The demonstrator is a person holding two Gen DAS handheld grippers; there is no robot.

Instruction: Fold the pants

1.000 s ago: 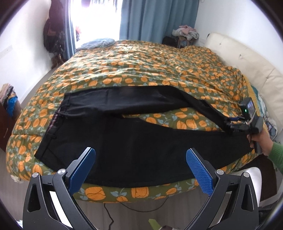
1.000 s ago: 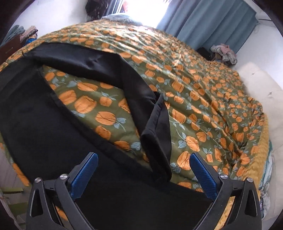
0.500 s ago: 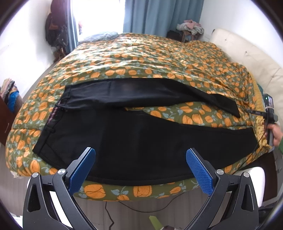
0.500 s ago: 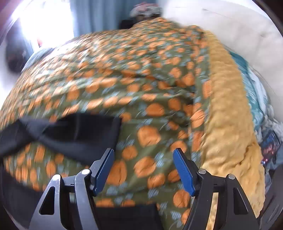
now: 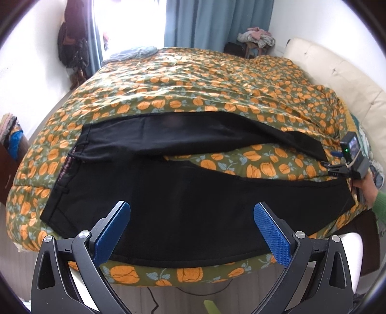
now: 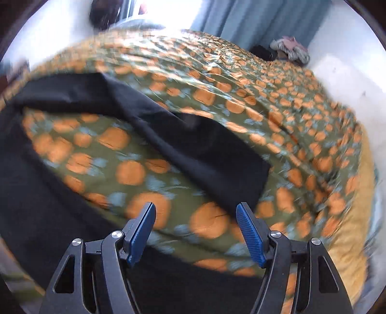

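From the left wrist view, the black pants lie spread flat on the bed, waistband to the left and the two legs splayed apart toward the right, with orange-flowered bedspread showing between them; no fold has been made, so nearly all the work seems left. The left claw hangs spread wide over the near leg, gripping nothing. At the right edge, the right claw is held by a hand near the far leg's cuff. A cream headboard, blue curtains and a clothes pile lie well clear. From the right wrist view, blurred, the right claw stands spread and empty over bare bedspread, with the far leg's cuff just ahead of it. Nothing blocks either claw.
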